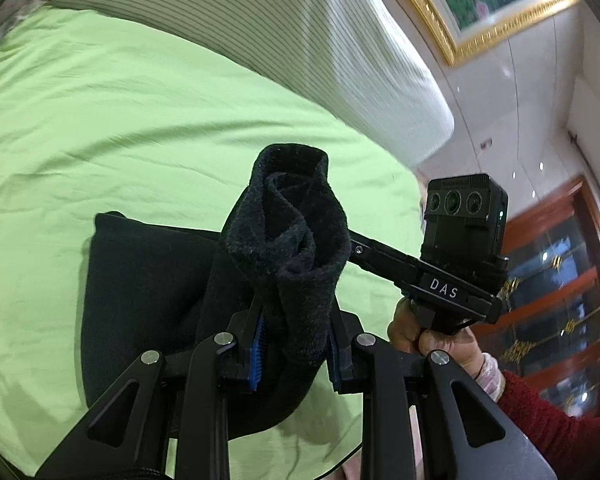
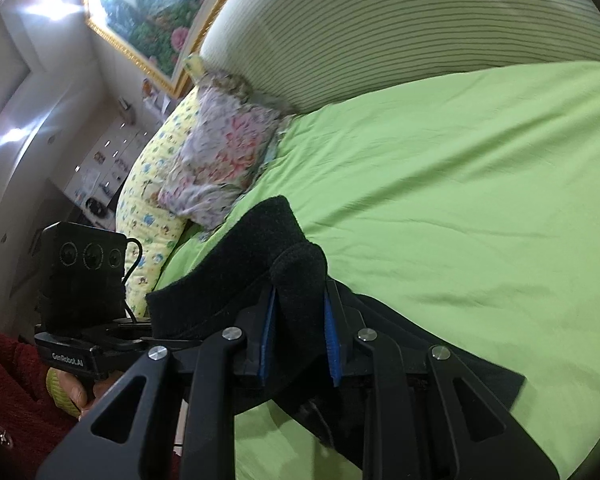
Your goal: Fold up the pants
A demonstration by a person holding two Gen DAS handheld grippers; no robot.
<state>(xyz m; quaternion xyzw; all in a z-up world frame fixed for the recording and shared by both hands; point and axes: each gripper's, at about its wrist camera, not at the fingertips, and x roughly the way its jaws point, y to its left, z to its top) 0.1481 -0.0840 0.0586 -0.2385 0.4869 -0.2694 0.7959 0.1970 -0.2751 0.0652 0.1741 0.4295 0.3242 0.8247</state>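
Pants (image 1: pixel 292 240) | pinched in both jaws | labels: "DAS", "GenRobot.AI"

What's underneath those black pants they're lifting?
Under the black pants lies a green bedsheet, showing all around them. Both the left gripper and right gripper pinch bunched fabric. Whatever lies directly beneath the cloth is covered.

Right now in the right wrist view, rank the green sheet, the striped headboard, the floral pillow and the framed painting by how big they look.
1. Green sheet
2. Striped headboard
3. Floral pillow and framed painting: they look about alike, and the painting sits farther off and is cut by the picture's edge, so I won't rank them.
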